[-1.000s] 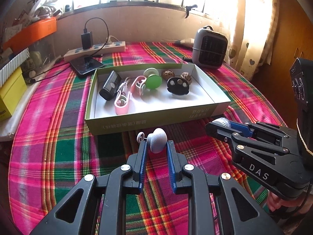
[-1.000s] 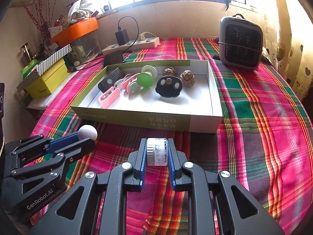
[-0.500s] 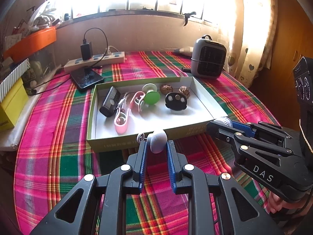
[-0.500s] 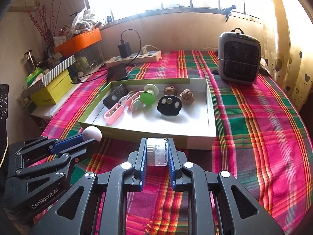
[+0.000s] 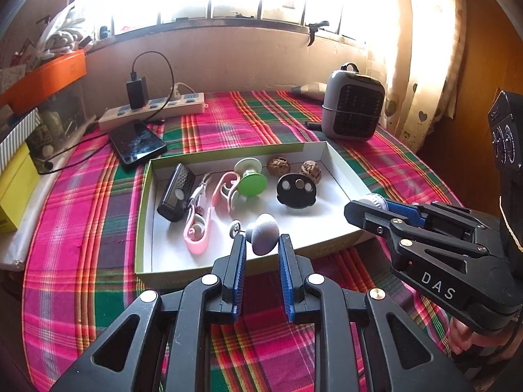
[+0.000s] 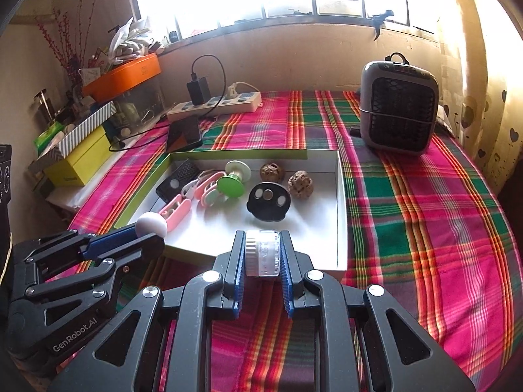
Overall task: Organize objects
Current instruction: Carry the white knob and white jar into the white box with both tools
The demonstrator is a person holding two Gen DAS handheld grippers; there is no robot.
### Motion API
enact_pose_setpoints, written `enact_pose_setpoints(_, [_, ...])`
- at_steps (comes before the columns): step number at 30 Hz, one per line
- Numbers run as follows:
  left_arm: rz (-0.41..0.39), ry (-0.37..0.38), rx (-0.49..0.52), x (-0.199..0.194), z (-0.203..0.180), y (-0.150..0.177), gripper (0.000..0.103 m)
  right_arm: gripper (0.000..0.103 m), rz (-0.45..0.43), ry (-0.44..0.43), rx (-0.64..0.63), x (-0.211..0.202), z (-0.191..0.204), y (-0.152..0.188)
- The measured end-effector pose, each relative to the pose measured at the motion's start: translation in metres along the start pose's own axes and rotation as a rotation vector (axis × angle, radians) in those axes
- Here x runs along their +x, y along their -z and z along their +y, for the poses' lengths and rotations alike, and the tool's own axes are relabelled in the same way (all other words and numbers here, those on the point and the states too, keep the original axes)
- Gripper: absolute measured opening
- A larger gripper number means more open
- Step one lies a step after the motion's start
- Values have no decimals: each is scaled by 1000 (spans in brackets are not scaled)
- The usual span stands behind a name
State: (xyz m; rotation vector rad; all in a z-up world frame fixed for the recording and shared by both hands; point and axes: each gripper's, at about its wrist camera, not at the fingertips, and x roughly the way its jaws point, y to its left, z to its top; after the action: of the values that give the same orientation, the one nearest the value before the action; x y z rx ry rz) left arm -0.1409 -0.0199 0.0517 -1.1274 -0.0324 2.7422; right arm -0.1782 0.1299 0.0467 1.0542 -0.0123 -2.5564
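While both grippers hang over the near edge of the shallow box (image 5: 340,163), the left gripper (image 5: 261,245) has its fingers clamped on a small grey dome-headed piece (image 5: 263,233), and the right gripper (image 6: 261,254) has its fingers clamped on a short clear cylinder with a ribbed cap (image 6: 262,254). The box's bare white floor lies ahead of and below both sets of fingers, with the left load over the near-left part and the right load at the near wall. Both hands are about equally near; each probably needs a short forward-and-down move onto open floor clear of the black disc (image 6: 268,201) and pink clips (image 5: 196,232).
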Motion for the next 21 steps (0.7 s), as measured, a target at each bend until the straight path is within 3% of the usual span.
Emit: enact_pose_setpoints(21, [57,-12,-1,46,5,-15,18,20,42,40,-20,43,-24,-26])
